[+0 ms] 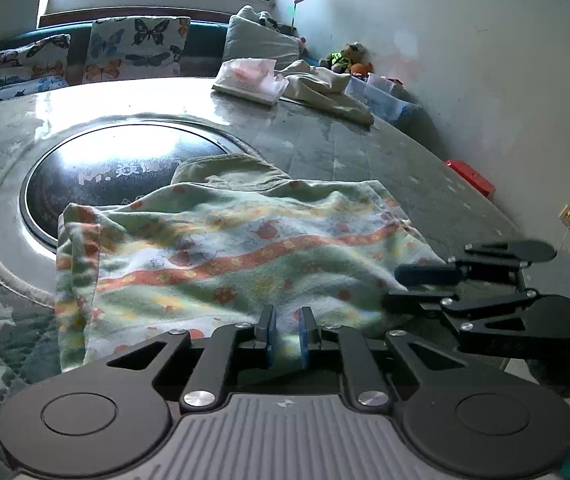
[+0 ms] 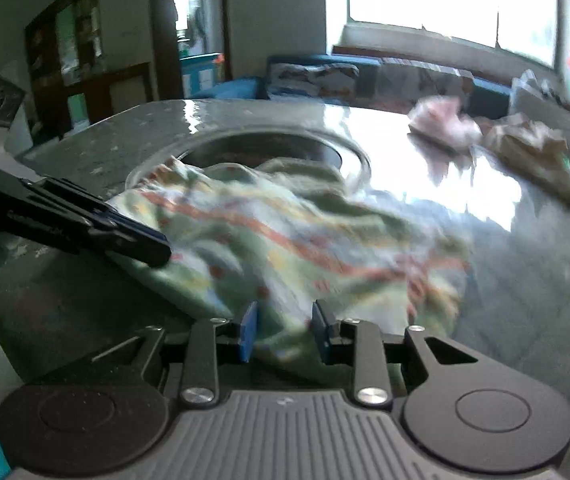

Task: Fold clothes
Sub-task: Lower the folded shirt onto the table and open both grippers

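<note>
A green cloth with orange and yellow flower stripes (image 1: 229,256) lies on the round table, partly over the dark round inset. My left gripper (image 1: 287,334) is shut on the cloth's near edge, a pinch of fabric between its blue pads. My right gripper (image 2: 285,330) also grips the cloth's (image 2: 285,240) near edge between its blue pads, jaws a little apart around a thick bunch. In the left wrist view the right gripper (image 1: 405,284) sits at the cloth's right corner. In the right wrist view the left gripper (image 2: 157,250) rests at the cloth's left side.
The table (image 1: 365,152) has a dark glossy round inset (image 1: 125,176). At its far edge lie a pink-white folded pile (image 1: 251,80) and a beige garment (image 1: 325,92). Butterfly cushions (image 1: 137,48) line a bench under the window. A red box (image 1: 471,176) sits right.
</note>
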`<state>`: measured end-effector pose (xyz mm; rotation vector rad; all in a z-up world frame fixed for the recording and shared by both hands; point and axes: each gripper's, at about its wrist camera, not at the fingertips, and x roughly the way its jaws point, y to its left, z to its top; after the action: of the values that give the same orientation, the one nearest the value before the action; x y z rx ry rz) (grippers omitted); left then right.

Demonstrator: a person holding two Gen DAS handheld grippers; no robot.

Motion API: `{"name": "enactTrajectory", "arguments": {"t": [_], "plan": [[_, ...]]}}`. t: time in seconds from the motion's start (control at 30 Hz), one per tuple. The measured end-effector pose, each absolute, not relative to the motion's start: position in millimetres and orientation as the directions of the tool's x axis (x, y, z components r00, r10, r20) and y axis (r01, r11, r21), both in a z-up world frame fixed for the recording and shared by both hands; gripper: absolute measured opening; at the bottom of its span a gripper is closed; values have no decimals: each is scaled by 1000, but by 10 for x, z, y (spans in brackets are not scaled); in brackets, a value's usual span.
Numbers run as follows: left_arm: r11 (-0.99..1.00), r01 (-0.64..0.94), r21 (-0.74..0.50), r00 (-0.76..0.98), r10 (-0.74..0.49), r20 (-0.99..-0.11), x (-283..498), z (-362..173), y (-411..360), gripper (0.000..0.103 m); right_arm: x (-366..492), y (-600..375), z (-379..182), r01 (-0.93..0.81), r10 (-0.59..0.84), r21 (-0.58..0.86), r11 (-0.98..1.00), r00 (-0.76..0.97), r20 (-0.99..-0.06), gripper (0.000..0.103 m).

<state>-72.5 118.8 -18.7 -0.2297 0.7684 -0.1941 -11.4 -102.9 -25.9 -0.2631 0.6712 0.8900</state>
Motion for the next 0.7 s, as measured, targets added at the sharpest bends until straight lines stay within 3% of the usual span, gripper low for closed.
{"name": "enactTrajectory", "arguments": {"t": [0.2, 0.37, 0.7], "plan": [[958, 43, -283, 721, -226, -655, -797, -125, 1320, 14, -45, -1226, -252, -756, 606, 60, 652, 472, -640, 29], [954, -18, -300, 729, -193, -656, -888, -165, 1536, 14, 23, -1329, -226, -743, 600, 74, 665, 473, -645, 20], [957, -85, -278, 730, -130, -671, -836, -42, 1795, 15, 364, -1180, -18, -754, 606, 54, 654, 480, -634, 24]]}}
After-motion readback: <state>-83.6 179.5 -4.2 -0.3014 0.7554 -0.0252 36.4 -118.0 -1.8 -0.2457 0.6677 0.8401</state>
